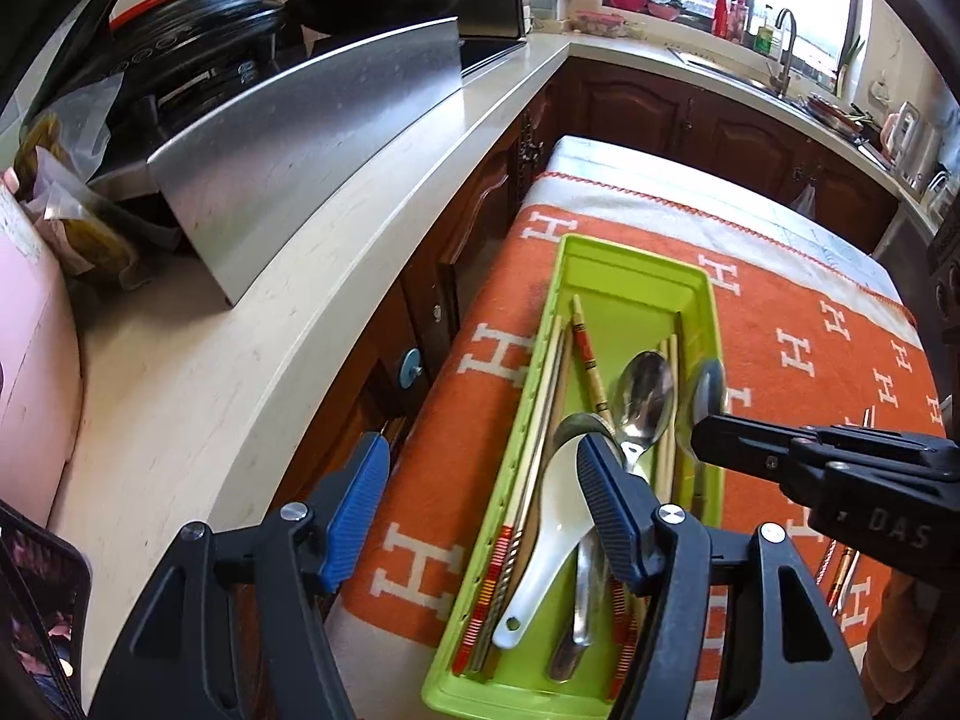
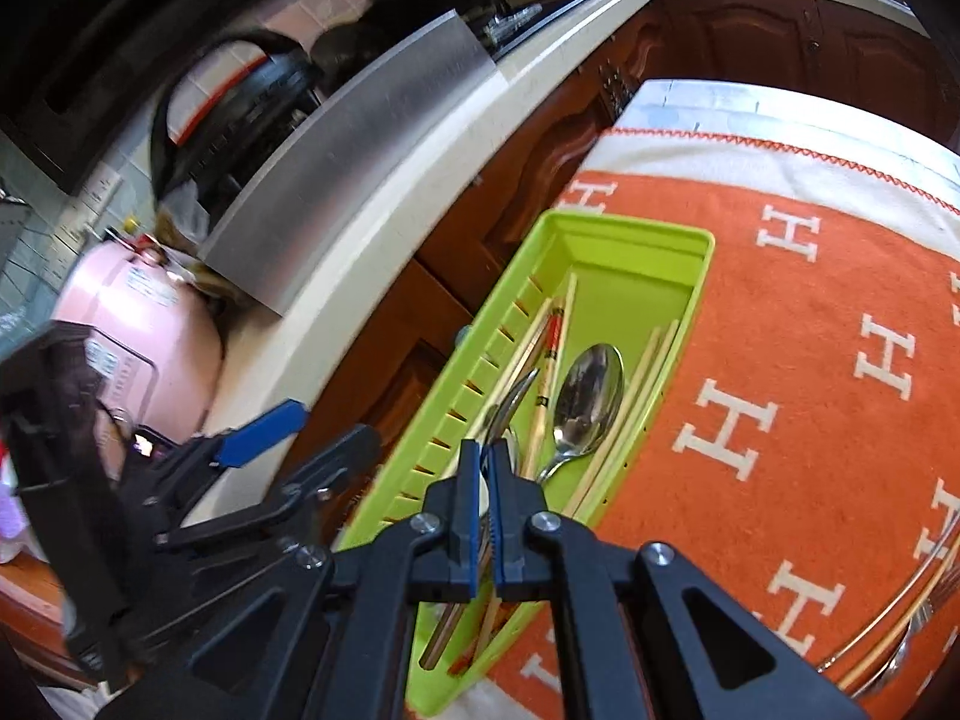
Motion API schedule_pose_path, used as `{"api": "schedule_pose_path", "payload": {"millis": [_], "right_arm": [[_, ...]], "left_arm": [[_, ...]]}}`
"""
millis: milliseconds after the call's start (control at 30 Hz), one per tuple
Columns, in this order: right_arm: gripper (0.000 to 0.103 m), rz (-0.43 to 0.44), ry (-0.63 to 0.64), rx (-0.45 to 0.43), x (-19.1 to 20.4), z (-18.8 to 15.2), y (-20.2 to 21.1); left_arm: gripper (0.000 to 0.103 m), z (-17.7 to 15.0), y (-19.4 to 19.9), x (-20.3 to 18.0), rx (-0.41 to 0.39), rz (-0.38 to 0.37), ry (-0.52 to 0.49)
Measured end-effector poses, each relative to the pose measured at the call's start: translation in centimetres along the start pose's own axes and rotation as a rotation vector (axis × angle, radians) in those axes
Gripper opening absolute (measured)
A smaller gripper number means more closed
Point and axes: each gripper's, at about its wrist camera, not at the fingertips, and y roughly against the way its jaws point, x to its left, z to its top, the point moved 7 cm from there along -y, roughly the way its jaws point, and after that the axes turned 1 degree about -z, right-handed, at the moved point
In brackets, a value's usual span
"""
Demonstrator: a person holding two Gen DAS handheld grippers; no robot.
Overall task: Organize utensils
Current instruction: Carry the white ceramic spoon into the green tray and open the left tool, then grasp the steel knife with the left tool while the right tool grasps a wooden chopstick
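Note:
A green utensil tray (image 1: 636,273) lies on an orange cloth with white H marks (image 1: 798,306). It holds chopsticks (image 1: 543,408), steel spoons (image 1: 645,396) and a white ceramic spoon (image 1: 555,516). My left gripper (image 1: 480,480) is open and empty over the tray's near left side. My right gripper (image 2: 487,468) is shut on a steel spoon (image 2: 510,405) and holds it over the tray (image 2: 636,240); in the left wrist view the spoon's bowl (image 1: 708,396) shows at the gripper's tip (image 1: 702,438).
A pale kitchen counter (image 1: 300,312) with a steel splash panel (image 1: 312,150), a wok and a pink appliance (image 2: 138,324) runs along the left. More chopsticks and a fork (image 2: 912,630) lie on the cloth at the right. Dark wooden cabinets stand behind.

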Motion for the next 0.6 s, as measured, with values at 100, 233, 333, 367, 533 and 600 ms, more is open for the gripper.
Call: {"api": "schedule_pose_path", "payload": {"millis": [100,233,333,367,533,600], "right_arm": [[0.005,-0.02,-0.004,0.026,-0.3,-0.5,-0.3],[0.005,-0.037,0.015,0.015,-0.4,-1.1,0.7],[0.005,-0.061,0.032,0.001,-0.9,-1.8,1.7],[0.005,-0.069,0.035,0.003,-1.2,-2.1,2.1],[0.005,-0.118,0.041,-0.009,-3.1,-4.0,3.8],[0.005,-0.14,0.044,-0.025,-3.9,-4.8,4.8]], "left_arm": [[0.064,-0.3,-0.5,0.3,0.016,0.007,0.005],[0.064,-0.6,-0.9,-0.2,0.029,0.01,-0.014],[0.064,-0.9,-0.9,-1.0,0.034,0.004,-0.032],[0.064,-0.9,-0.9,-1.3,0.036,0.001,-0.039],[0.068,-1.1,-0.5,-2.9,0.034,-0.016,-0.073],[0.068,-1.2,-0.2,-3.8,0.033,-0.026,-0.092]]}}
